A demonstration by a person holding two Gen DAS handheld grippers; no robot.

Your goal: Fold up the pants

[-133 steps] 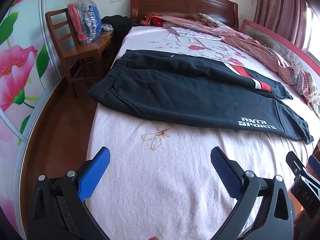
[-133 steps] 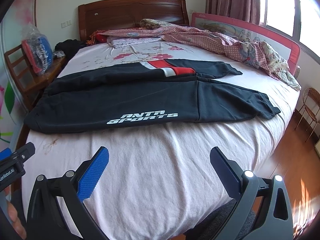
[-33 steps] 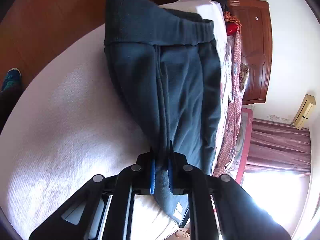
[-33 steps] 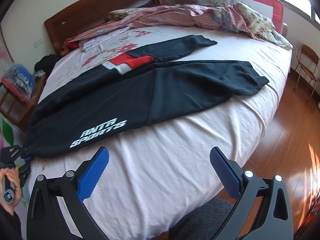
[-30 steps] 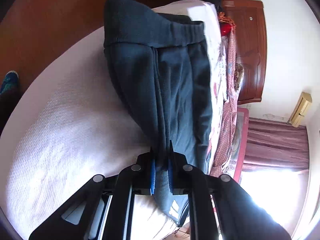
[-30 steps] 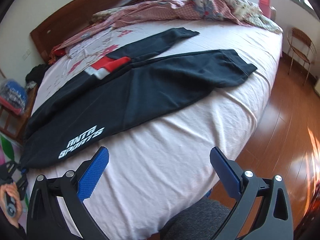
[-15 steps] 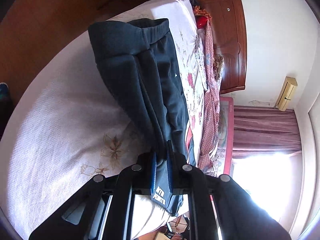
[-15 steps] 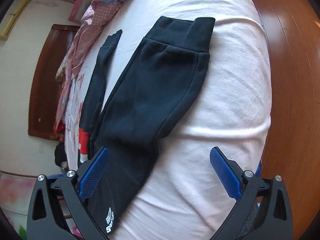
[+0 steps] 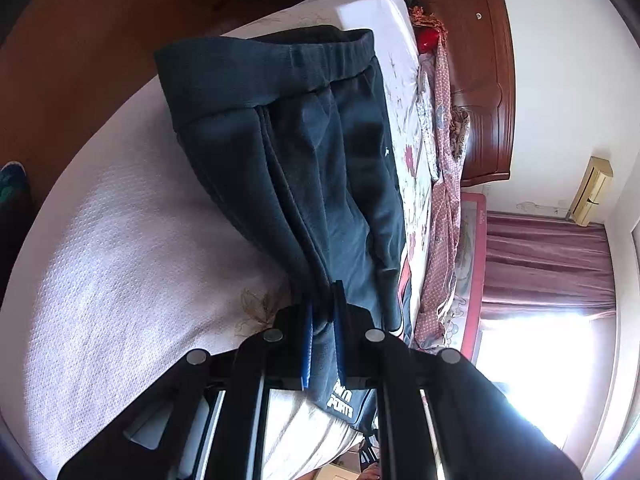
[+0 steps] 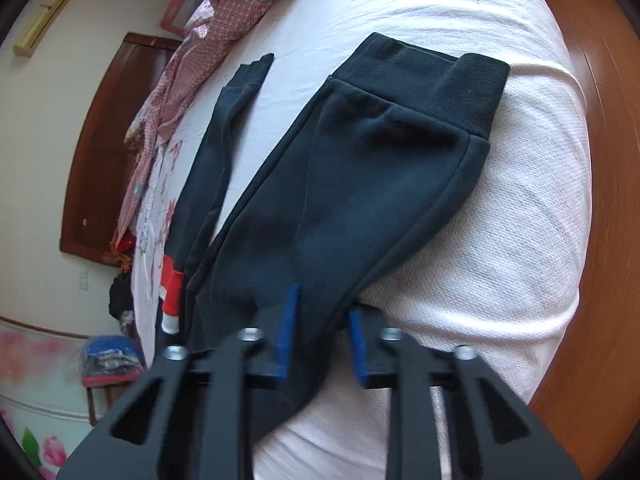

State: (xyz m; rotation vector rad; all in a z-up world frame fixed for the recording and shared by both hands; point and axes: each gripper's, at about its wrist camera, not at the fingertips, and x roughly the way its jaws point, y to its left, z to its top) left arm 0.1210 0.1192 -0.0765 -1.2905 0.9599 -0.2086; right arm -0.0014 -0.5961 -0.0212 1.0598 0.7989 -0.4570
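Left claw (image 9: 322, 320) clamped on pants (image 9: 304, 152) as before; right claw (image 10: 320, 332), wide a moment ago, now narrowing around the lower leg, ready for lifting.

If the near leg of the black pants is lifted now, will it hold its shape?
Probably not: the pants already drape and crease, so they will likely sag between the left gripper and right gripper. The thick-looking knit seems unlikely to slip.

I find the dark cotton track pants (image 9: 320, 168) lying on the pale pink woven bedspread (image 9: 132, 264), waistband beside one bed edge, cuffs (image 10: 436, 84) near the opposite edge, rumpled patterned quilt (image 10: 176, 92) behind them.
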